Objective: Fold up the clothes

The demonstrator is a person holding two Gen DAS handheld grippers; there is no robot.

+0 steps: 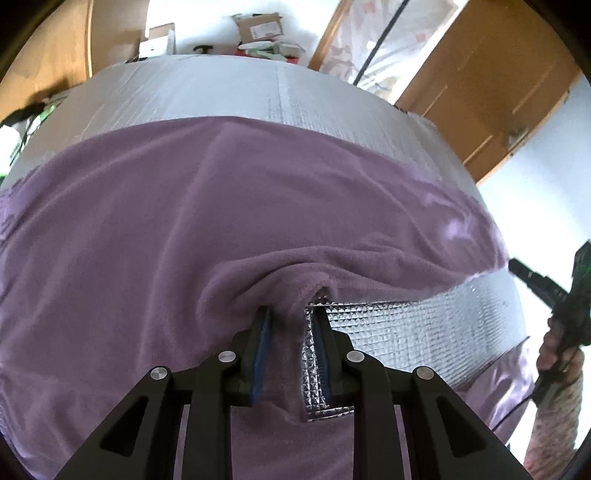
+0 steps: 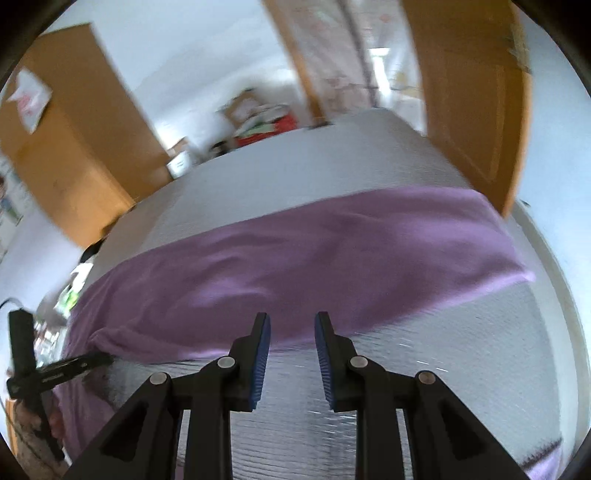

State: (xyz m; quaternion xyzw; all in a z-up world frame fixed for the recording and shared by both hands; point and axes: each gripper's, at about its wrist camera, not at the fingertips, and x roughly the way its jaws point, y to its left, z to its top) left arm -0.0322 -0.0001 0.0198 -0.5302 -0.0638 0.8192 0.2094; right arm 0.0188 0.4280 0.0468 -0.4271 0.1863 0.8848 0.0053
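A purple fleece garment [image 1: 221, 229] lies spread across the silver quilted foil covering [image 1: 207, 88] of the worktop, its far edge running straight across the foil and its near edge bunched into a soft ridge. The left tool [image 1: 290, 314] points steeply down at that near edge, and a fold of the fleece runs up between its blue-padded fingers [image 1: 263, 339]; the fabric presses against the one pad I can see it touch, while bare foil shows beside the other, so I cannot tell whether the tool is truly clenched on the cloth. The right tool [image 2: 291, 321] hangs above the bare foil just short of the garment's near edge, its jaws apart with nothing between them, and its view is smeared with blur. In the left wrist view the right tool shows off the garment's end, gripped by a hand [image 1: 557, 354] in a patterned sleeve [image 1: 554, 417]. Beyond the garment's far edge, past the end of the worktop, sit cardboard boxes [image 1: 258, 27] and some red and green clutter, and a wooden door [image 1: 491, 81] stands beside them.
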